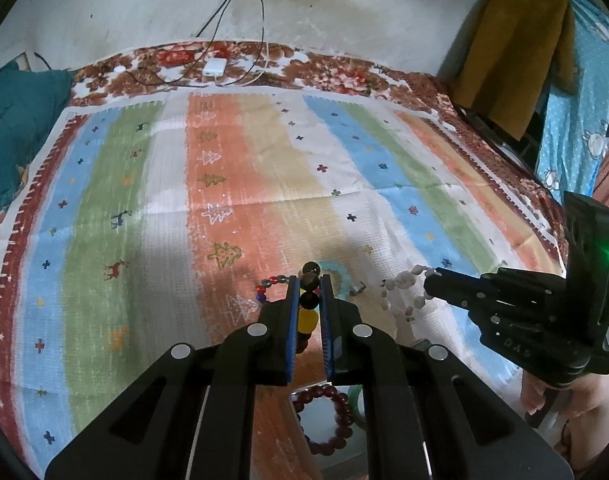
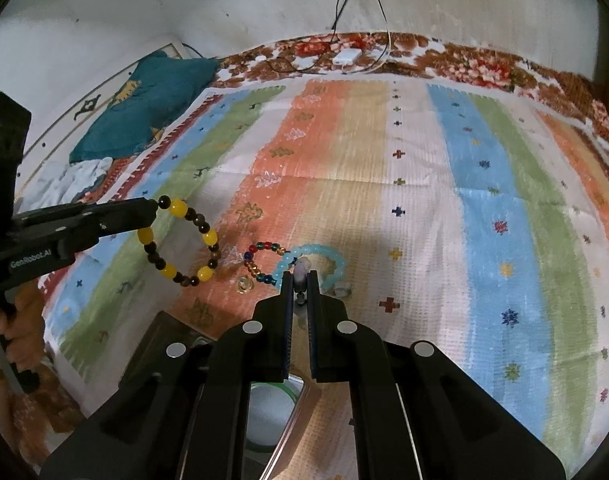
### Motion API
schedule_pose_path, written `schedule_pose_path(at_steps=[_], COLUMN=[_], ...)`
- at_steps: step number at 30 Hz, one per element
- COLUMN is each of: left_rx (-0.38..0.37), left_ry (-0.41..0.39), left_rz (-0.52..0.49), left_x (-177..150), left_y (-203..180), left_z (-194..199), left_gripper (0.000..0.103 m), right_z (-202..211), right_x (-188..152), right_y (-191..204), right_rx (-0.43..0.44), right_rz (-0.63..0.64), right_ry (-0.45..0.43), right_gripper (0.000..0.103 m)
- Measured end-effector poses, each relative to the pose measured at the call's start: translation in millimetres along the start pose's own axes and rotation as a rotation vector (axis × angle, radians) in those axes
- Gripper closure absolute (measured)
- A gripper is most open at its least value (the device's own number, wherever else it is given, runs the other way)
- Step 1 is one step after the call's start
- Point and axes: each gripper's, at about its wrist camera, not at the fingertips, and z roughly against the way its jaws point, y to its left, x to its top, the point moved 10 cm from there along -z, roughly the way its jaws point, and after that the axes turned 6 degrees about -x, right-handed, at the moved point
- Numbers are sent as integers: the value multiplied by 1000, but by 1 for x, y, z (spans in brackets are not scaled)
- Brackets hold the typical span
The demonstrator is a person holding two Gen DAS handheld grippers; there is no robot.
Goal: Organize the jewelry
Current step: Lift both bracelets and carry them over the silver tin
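Note:
My left gripper (image 1: 309,280) is shut on a yellow-and-dark bead bracelet (image 1: 309,300); in the right wrist view the bracelet (image 2: 180,240) hangs from that gripper (image 2: 154,204) above the striped cloth. My right gripper (image 2: 300,276) is shut on a white bead bracelet (image 2: 301,268); the left wrist view shows that bracelet (image 1: 400,288) dangling from its tips (image 1: 428,280). A multicoloured bead bracelet (image 2: 260,262) and a light-blue bead bracelet (image 2: 320,258) lie on the cloth just ahead of my right gripper. A dark red bead bracelet (image 1: 328,420) lies in a box below my left gripper.
A clear-walled box (image 2: 300,404) with a green-rimmed round thing sits under my right gripper. A small clear ring (image 2: 244,286) lies on the cloth. A teal pillow (image 2: 144,108) is at the back left, a white charger (image 1: 214,67) with cables at the back.

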Motion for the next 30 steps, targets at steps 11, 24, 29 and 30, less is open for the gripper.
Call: schedule_pose_path(at_steps=[11,24,29,30], left_rx=[-24,-53,-59,-58], left_ry=[-34,-61,-57,-56], left_rz=[-21,-58,-64,-66], left_x=[-8,-21,-33,-36], left_y=[-18,-45,-51,-53], left_z=[22,43,47,48], left_gripper=[94,94,94,94], right_z=[27,47,51,52], right_x=[1,-11,-20,-22], right_y=[15,33,41,42], right_rx=[7,-24,-2,3], right_rz=[28,92,103,101], right_ry=[-49,-75,-69,-69], right_gripper=[96,96,96,96])
